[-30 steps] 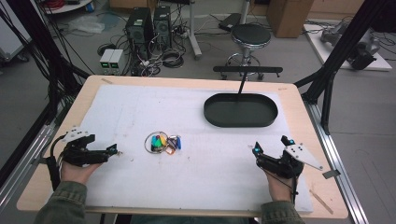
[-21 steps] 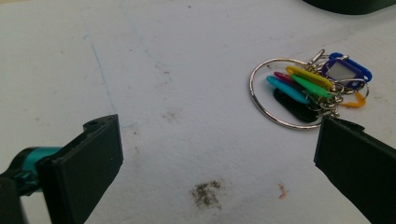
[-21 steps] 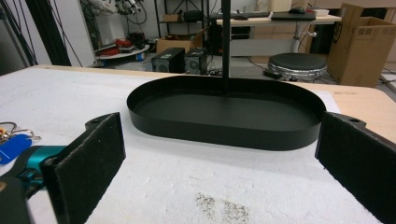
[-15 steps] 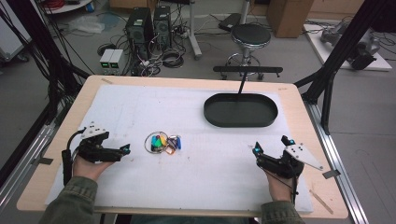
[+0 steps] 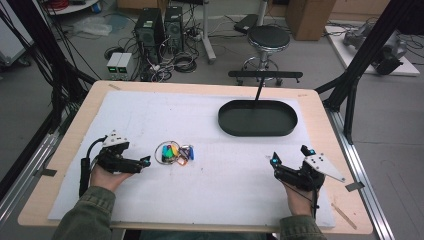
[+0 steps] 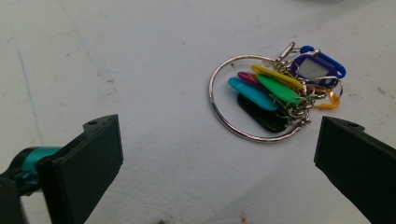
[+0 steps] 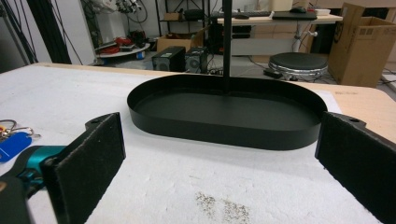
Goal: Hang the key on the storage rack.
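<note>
A metal key ring (image 5: 172,151) with several coloured tags lies on the white mat, left of centre. In the left gripper view the key ring (image 6: 275,93) lies ahead and to the right, just beyond the jaws. My left gripper (image 5: 144,161) (image 6: 219,163) stands open and empty, a short way left of the ring. A black oval tray (image 5: 257,132) (image 7: 224,130) sits empty at the back right. My right gripper (image 5: 289,156) (image 7: 219,163) is open and empty near the front right and faces the tray.
The white mat (image 5: 225,175) covers most of the wooden table (image 5: 330,100). A black post (image 5: 259,92) rises just behind the tray. A thin wooden stick (image 5: 345,216) lies at the front right corner. A stool (image 5: 269,37) and computer cases stand beyond the far edge.
My left gripper has moved right across the mat, closer to the key ring. The right gripper, the ring and the tray have stayed where they were.
</note>
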